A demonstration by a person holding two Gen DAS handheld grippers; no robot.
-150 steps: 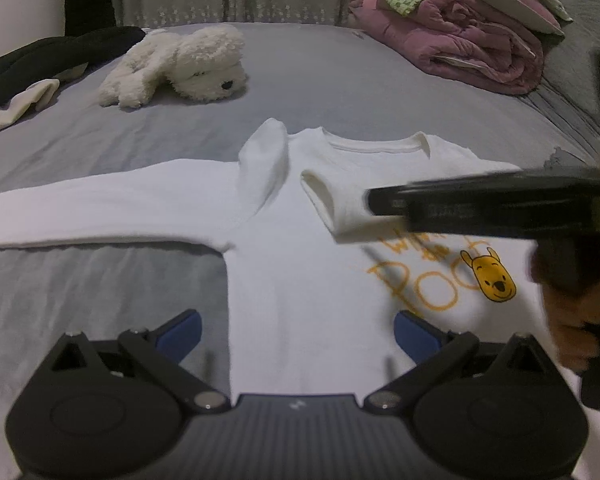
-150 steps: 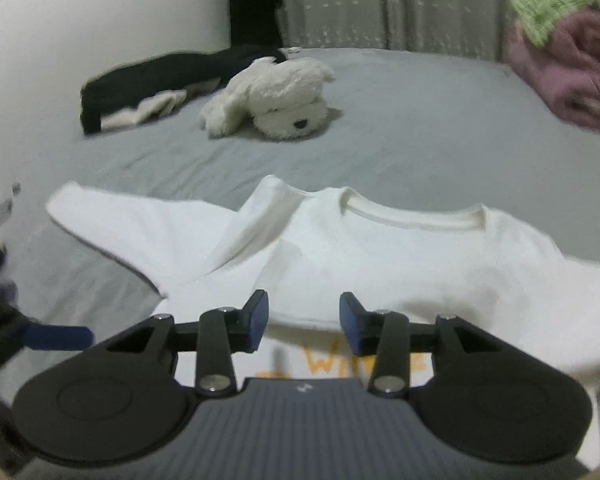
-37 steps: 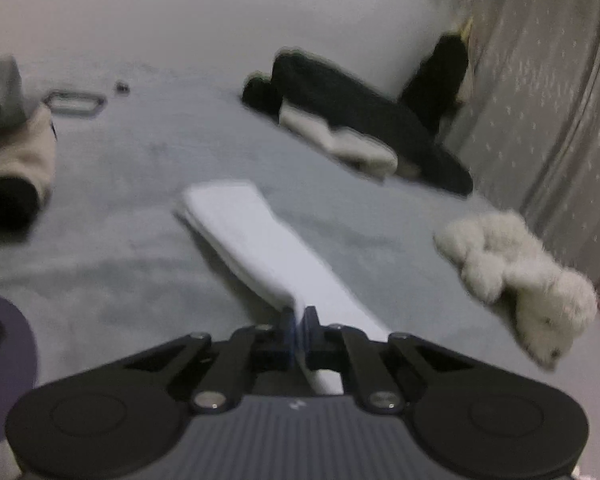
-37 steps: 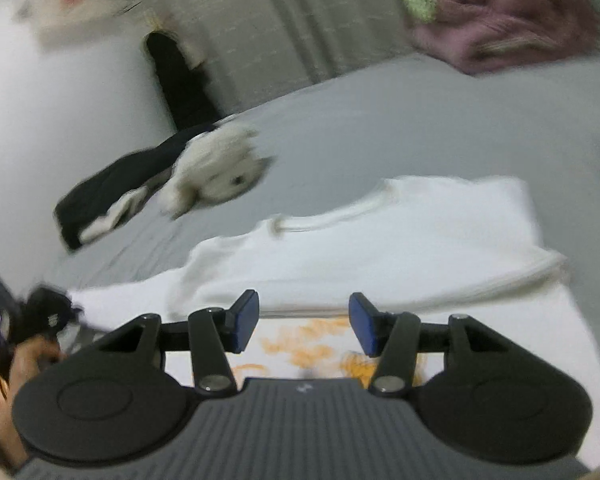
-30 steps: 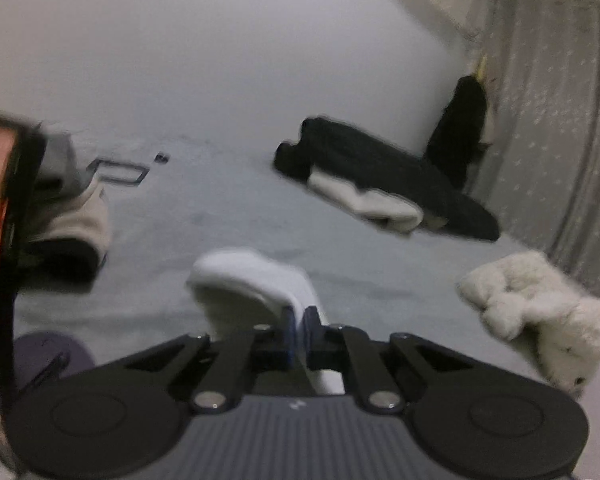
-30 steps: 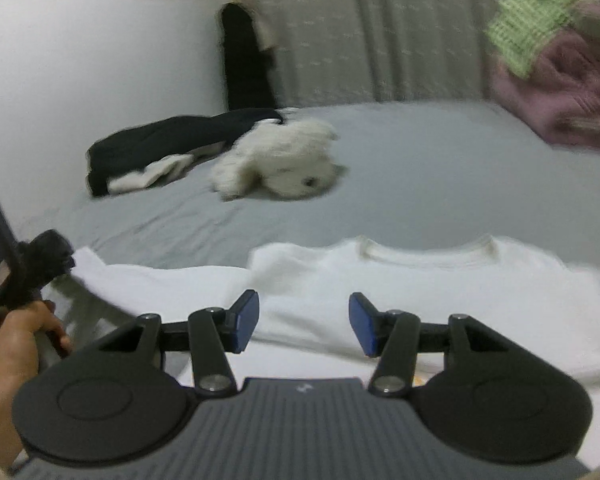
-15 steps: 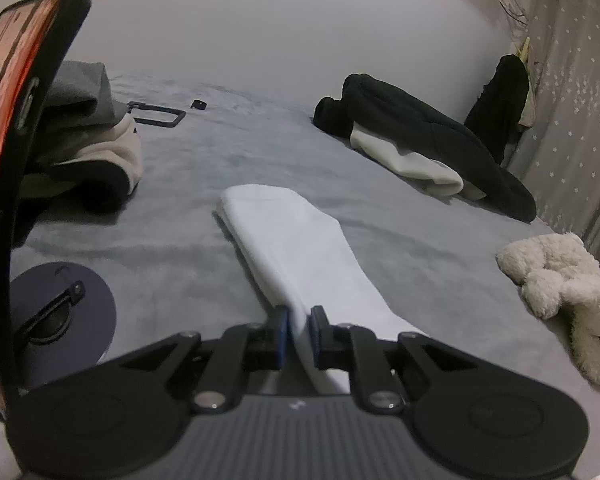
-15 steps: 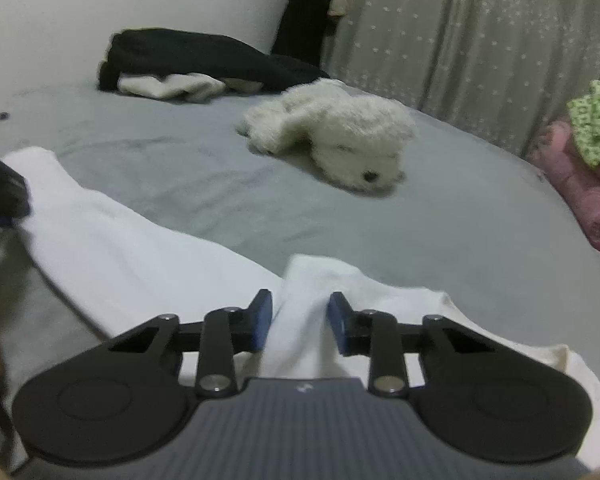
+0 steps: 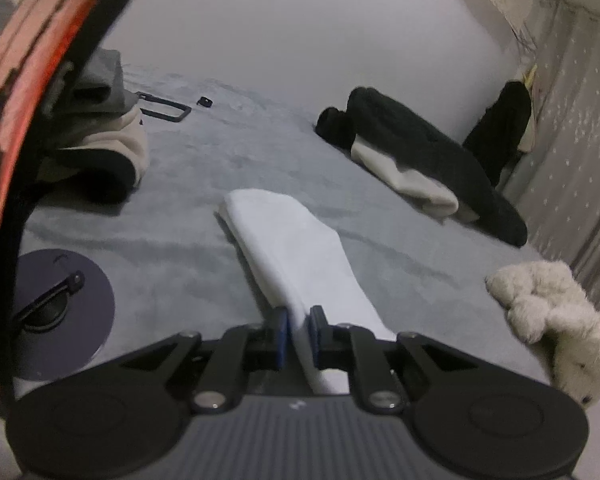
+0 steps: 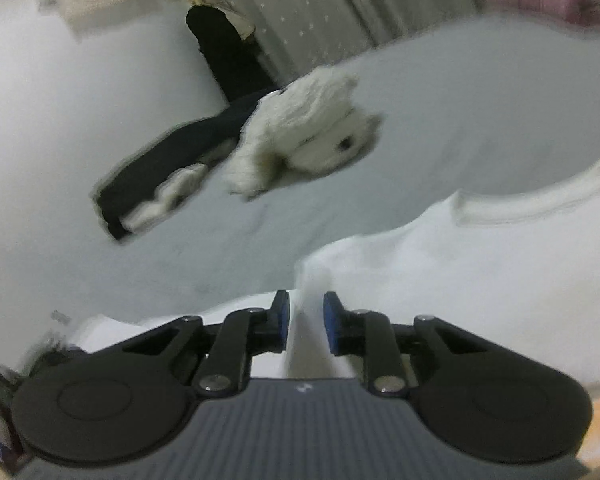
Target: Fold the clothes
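A white long-sleeved shirt lies on the grey bed. In the left wrist view its left sleeve (image 9: 288,252) stretches away from me, and my left gripper (image 9: 299,330) is shut on it partway along. In the right wrist view the shirt body (image 10: 480,272) and its collar (image 10: 540,200) fill the right side. My right gripper (image 10: 306,322) pinches a raised ridge of cloth at the shoulder; its blue pads (image 10: 332,320) stand a narrow gap apart with fabric between them.
A white plush dog (image 10: 304,132) and a black-and-white heap of clothes (image 9: 420,168) lie further up the bed. A phone on a stand (image 9: 24,120) with a round base (image 9: 56,312) rises at the left, beside folded grey and beige clothes (image 9: 100,136). Curtains (image 10: 340,8) hang behind.
The right gripper has narrowed onto the shoulder fold and tilted, and its view swung. The left gripper stays clamped on the sleeve, almost still.
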